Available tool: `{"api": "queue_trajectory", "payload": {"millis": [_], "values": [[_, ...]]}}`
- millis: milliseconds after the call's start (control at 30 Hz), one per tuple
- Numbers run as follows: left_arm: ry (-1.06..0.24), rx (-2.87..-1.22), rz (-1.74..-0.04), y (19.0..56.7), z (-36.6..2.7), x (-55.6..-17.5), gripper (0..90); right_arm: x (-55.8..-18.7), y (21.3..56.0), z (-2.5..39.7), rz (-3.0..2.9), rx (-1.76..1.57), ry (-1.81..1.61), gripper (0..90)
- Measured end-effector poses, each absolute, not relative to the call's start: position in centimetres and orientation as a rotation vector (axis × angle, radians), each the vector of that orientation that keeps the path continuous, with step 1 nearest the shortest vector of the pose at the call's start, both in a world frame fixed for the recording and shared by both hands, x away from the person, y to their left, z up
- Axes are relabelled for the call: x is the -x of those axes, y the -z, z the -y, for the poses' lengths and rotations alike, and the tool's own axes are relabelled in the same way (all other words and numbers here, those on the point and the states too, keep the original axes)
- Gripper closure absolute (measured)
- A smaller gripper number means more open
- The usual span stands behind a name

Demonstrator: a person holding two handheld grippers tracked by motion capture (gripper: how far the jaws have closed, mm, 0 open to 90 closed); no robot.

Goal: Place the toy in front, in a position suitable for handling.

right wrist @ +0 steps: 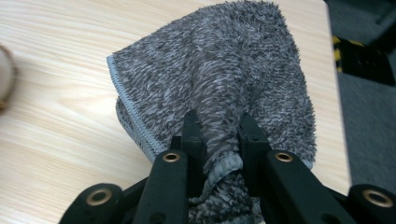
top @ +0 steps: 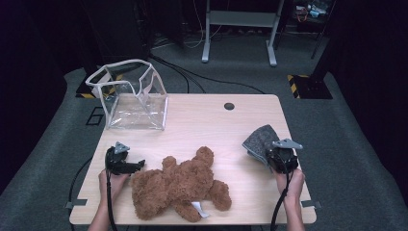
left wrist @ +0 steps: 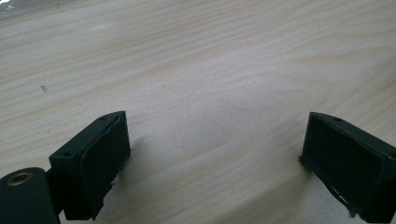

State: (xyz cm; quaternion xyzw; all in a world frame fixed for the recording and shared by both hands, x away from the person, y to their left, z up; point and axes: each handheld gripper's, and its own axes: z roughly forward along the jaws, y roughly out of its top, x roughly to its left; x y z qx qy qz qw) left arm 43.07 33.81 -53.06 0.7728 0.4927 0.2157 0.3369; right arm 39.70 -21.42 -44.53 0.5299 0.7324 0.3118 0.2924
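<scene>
The right claw (right wrist: 219, 135) is clamped on a fold of the grey cloth (right wrist: 210, 74), which lies near the worktop's (top: 202, 120) right edge. The left claw (left wrist: 215, 158) rests spread, gripping nothing, near the left edge beside the teddy bear (top: 178, 187). Lift the cloth slowly, keeping the pinched fold deep between the jaws.

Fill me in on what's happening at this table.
A person holds a gripper in each hand at a wooden table. The right gripper is shut on a fold of a grey towel near the table's right edge. The left gripper is open over bare wood, beside a brown teddy bear lying near the front. A clear plastic bag stands open at the back left.
</scene>
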Motion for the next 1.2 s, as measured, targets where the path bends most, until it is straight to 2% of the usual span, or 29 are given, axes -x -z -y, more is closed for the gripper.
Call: {"api": "queue_trajectory", "payload": {"millis": [333, 633, 767, 867, 967, 1033, 1200], "values": [[-0.562, -2.014, -1.284, 53.1, -33.8, -43.1, 7.7, -39.7, 46.6, 24.5, -1.856, -1.579, -0.722, 76.2], [-0.562, -2.014, -1.284, 53.1, -33.8, -43.1, 7.6, -39.9, 48.2, 24.8, -1.851, -1.659, -0.648, 72.0], [-0.562, -2.014, -1.284, 53.1, -33.8, -43.1, 7.7, -40.0, 49.2, 25.0, -1.855, -1.697, -0.62, 58.3], [-0.562, -2.014, -1.284, 53.1, -33.8, -43.1, 7.7, -39.9, 49.3, 25.1, -1.831, -1.727, -0.634, 38.0], [-0.562, -2.014, -1.284, 53.1, -33.8, -43.1, 7.7, -39.6, 48.8, 25.2, -1.835, -1.709, -0.669, 25.9], [-0.562, -2.014, -1.284, 53.1, -33.8, -43.1, 7.7, -39.2, 48.2, 25.0, -1.841, -1.689, -0.712, 19.1], [-0.559, -2.012, -1.285, 53.1, -33.8, -43.1, 7.7, -38.7, 47.7, 24.7, -1.873, -1.649, -0.79, 14.7]]}}
